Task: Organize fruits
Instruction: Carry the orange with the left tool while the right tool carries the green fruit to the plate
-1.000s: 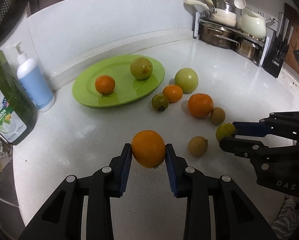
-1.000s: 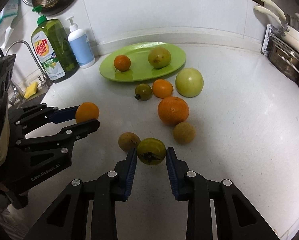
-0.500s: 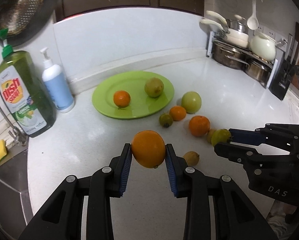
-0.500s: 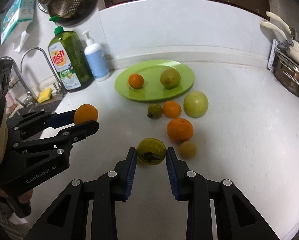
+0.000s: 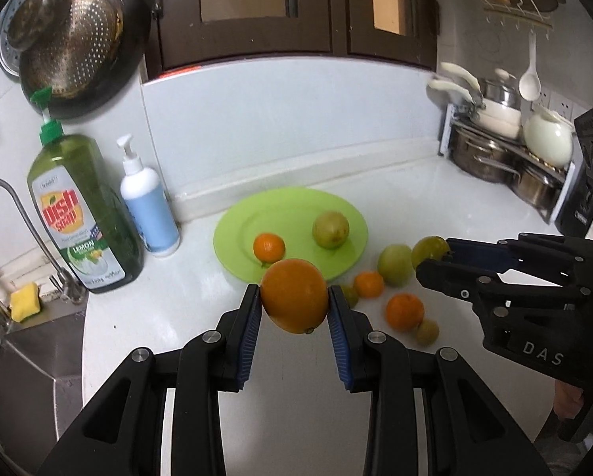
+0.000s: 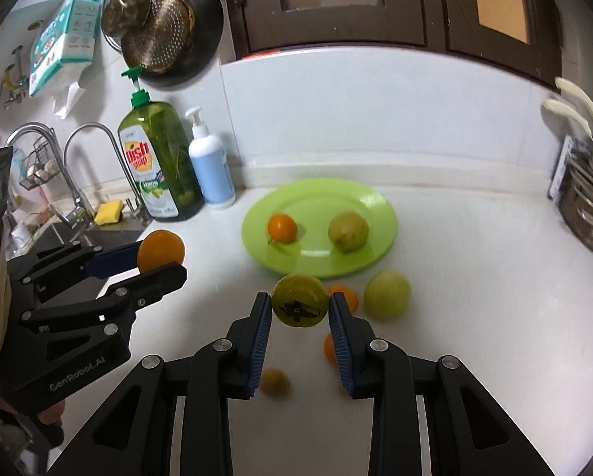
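Observation:
My left gripper (image 5: pixel 294 309) is shut on a large orange (image 5: pixel 294 301) and holds it well above the counter; it also shows in the right wrist view (image 6: pixel 159 260). My right gripper (image 6: pixel 300 309) is shut on a yellow-green fruit (image 6: pixel 300 299), also lifted, and shows in the left wrist view (image 5: pixel 431 256). A green plate (image 5: pixel 257 218) near the back wall holds a small orange (image 5: pixel 269 246) and a greenish fruit (image 5: pixel 330 230). Several loose fruits lie on the counter in front of the plate, among them an orange (image 5: pixel 404 311) and a green apple (image 5: pixel 395 265).
A dish soap bottle (image 5: pixel 82 214) and a white pump bottle (image 5: pixel 150 214) stand left of the plate. A sink with faucet (image 6: pixel 74 182) and yellow sponge (image 5: pixel 25 301) is at the far left. A rack of pots (image 5: pixel 506 154) stands at the back right.
Both grippers have risen and pulled back from the counter with their fruits. The plate and loose fruits now look smaller and lower in both views.

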`<move>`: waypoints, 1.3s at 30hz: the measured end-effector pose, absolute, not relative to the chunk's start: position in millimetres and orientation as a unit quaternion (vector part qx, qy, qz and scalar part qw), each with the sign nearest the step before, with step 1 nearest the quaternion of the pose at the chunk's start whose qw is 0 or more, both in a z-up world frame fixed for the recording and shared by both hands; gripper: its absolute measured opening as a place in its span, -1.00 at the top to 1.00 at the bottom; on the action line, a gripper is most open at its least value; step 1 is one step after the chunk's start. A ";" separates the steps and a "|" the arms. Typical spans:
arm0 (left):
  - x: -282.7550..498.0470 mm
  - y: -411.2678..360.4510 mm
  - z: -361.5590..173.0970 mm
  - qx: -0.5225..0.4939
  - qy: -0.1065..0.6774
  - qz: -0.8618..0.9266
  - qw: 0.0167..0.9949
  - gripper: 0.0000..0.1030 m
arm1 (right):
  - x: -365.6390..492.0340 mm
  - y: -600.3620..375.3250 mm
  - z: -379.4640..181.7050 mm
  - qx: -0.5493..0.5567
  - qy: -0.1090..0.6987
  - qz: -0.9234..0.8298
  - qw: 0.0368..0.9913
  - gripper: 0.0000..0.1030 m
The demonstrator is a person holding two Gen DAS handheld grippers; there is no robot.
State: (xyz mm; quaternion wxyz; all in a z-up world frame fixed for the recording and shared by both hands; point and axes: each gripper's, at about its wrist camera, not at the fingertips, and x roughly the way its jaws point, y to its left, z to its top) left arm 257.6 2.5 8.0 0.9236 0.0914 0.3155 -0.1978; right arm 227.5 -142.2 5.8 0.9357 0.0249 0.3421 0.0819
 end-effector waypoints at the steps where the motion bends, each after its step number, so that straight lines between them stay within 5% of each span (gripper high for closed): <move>1: 259.8 0.5 10.9 0.090 0.313 -0.197 0.925 0.35 | 230.5 -143.9 8.2 0.024 0.340 0.085 0.936 0.40; 20: 335.2 -24.7 32.0 0.083 0.310 -0.172 0.931 0.35 | 320.6 -166.7 35.2 -0.009 0.332 0.123 0.935 0.40; 39: 447.2 -30.2 -28.4 0.066 0.409 -0.174 0.893 0.35 | 434.5 -169.7 -25.9 0.008 0.421 0.125 0.898 0.40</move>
